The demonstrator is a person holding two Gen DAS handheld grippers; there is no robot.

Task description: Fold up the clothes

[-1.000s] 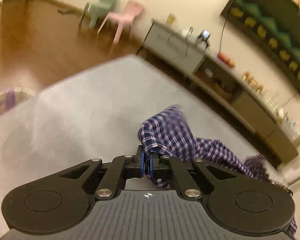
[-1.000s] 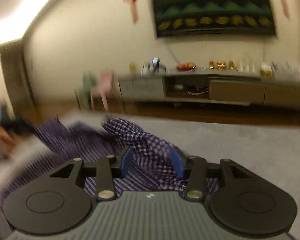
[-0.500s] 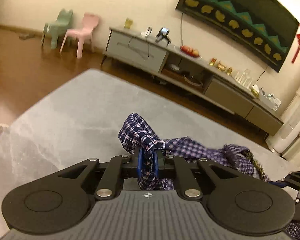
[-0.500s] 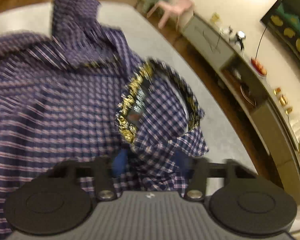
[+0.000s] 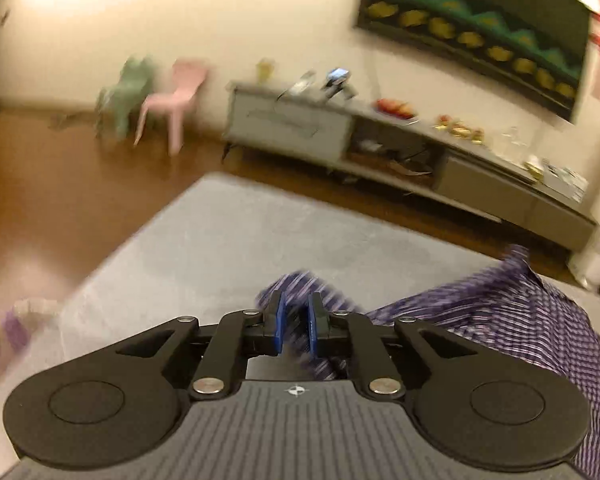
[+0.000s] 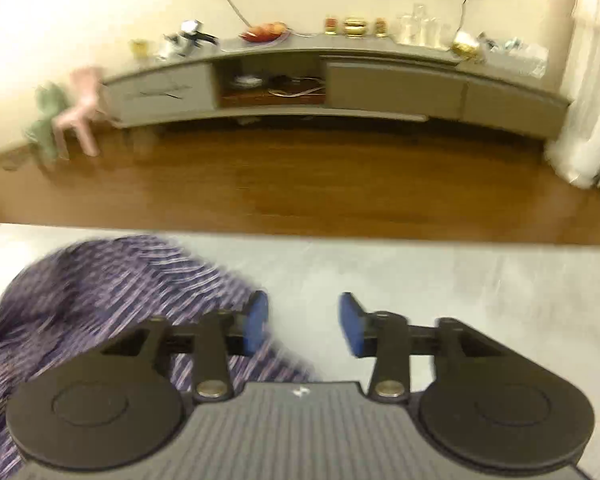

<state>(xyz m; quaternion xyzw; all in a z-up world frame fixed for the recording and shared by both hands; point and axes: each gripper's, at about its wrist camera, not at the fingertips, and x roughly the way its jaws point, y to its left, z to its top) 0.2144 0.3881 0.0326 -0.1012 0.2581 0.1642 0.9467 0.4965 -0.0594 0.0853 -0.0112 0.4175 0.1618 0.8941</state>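
Observation:
A purple and white plaid shirt (image 5: 512, 320) lies rumpled on the grey surface (image 5: 228, 240), blurred by motion. In the left wrist view my left gripper (image 5: 296, 322) has its blue pads close together with a fold of the shirt pinched between them; the rest of the cloth trails off to the right. In the right wrist view the shirt (image 6: 100, 280) sits at the left, reaching under the left finger. My right gripper (image 6: 303, 320) stands open over the grey surface (image 6: 460, 280), with nothing between its pads.
Beyond the grey surface's far edge is a wooden floor (image 6: 300, 184). A long grey TV cabinet (image 6: 340, 84) with small items on top runs along the wall. A pink chair (image 5: 176, 100) and a green chair (image 5: 128, 92) stand to its left.
The right gripper has swung away from the shirt collar it hovered over and now faces the cabinet, still open. The left gripper has kept hold of the shirt fold while moving.

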